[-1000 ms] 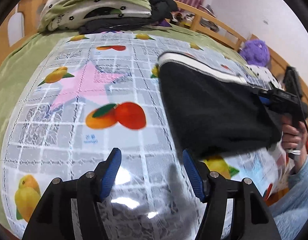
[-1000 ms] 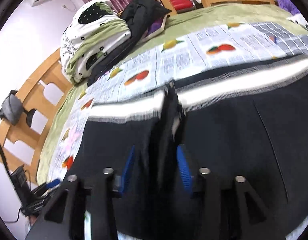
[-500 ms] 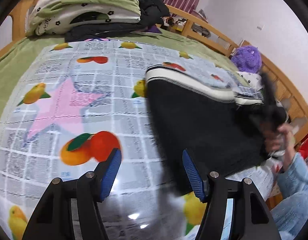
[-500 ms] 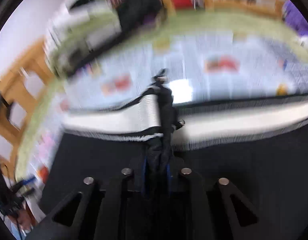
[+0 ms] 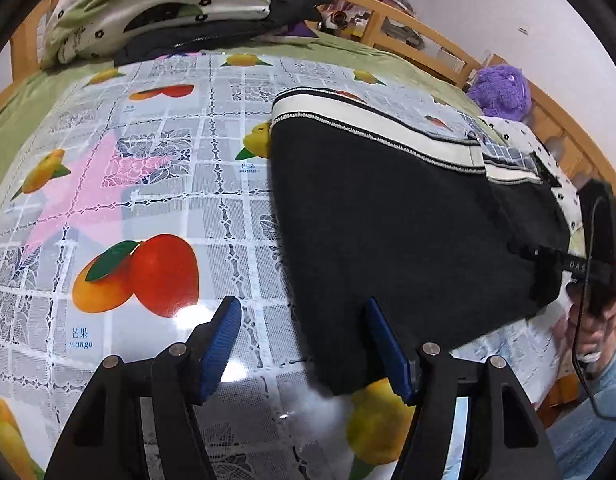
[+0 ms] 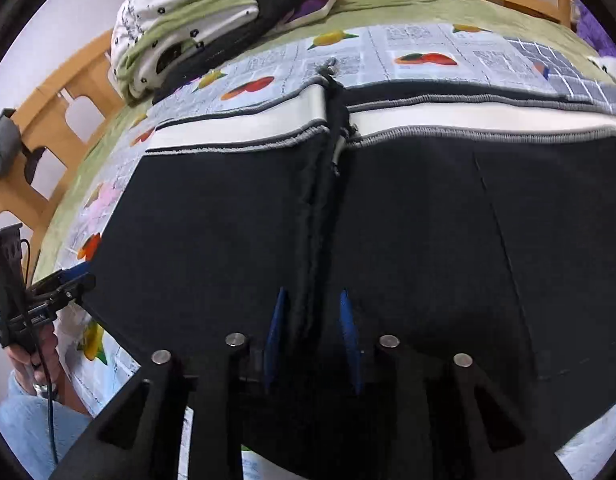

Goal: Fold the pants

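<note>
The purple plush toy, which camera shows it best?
The left wrist view. There the purple plush toy sits whole by the wooden bed rail, beyond the black pants. In the right wrist view only a purple sliver shows at the right edge, cut off by the lens border.

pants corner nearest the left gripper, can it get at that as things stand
Probably yes. The left gripper is open, and the pants corner already lies between its fingers on the tablecloth, with nothing on top of it.
</note>
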`<act>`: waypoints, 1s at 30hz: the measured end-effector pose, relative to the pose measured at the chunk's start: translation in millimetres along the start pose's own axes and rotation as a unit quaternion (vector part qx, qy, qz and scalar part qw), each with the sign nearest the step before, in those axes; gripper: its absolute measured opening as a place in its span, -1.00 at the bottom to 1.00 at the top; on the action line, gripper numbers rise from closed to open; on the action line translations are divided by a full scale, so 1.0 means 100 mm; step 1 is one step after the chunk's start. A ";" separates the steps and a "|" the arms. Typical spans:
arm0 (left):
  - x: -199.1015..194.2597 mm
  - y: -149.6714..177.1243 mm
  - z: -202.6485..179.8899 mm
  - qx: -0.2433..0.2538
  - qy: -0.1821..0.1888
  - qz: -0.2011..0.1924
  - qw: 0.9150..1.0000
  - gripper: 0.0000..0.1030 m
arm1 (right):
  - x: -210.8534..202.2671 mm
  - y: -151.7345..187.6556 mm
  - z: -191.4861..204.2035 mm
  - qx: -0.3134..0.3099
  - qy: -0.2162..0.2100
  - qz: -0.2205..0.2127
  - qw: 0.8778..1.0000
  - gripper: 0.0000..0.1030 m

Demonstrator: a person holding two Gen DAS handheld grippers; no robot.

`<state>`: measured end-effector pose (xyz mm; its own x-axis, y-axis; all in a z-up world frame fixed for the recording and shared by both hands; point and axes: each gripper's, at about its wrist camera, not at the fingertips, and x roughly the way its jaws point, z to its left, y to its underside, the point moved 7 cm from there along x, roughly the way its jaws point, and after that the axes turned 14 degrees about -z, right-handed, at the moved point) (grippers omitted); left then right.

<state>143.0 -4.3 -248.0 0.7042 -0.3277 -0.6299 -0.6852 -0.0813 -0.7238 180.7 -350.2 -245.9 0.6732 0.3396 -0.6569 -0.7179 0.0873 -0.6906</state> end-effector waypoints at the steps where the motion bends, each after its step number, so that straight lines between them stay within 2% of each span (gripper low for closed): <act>1: -0.01 -0.03 0.00 -0.008 0.005 -0.001 1.000 0.23 | -0.02 -0.02 -0.04 0.011 -0.007 -0.001 1.000 -0.39; 3: -0.01 -0.13 -0.01 -0.014 0.010 -0.006 1.000 0.23 | -0.07 -0.08 -0.09 0.039 -0.012 0.001 0.999 -0.34; 7: 0.12 -0.29 0.00 -0.029 0.009 -0.011 0.999 0.23 | -0.35 -0.10 -0.19 0.051 0.005 -0.034 0.998 -0.29; 11: 0.38 -0.38 0.02 -0.058 0.031 0.019 0.998 0.23 | -0.81 -0.04 -0.52 0.055 0.064 -0.092 0.992 -0.29; 14: 0.56 -0.37 0.05 -0.063 0.026 0.045 0.997 0.18 | -1.18 0.08 -0.94 0.077 0.130 -0.124 0.981 -0.27; 17: 0.64 -0.43 0.02 -0.059 0.031 0.044 0.997 0.18 | -1.39 0.22 -1.32 0.115 0.169 -0.138 0.969 -0.24; 23: 0.79 -0.53 -0.03 -0.069 0.034 0.031 0.997 0.15 | -1.28 0.35 -1.86 0.229 0.155 -0.139 0.951 -0.23; 30: 0.96 -0.66 -0.03 -0.079 0.046 0.029 0.995 0.04 | -1.05 0.24 -2.05 0.276 0.122 -0.145 0.942 -0.23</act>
<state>255.3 -33.5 -260.1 0.6468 -0.4208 -0.6361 -0.7506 -0.2035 -0.6286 129.2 -576.0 -255.4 0.8281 0.0065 -0.5606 -0.4342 0.6400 -0.6340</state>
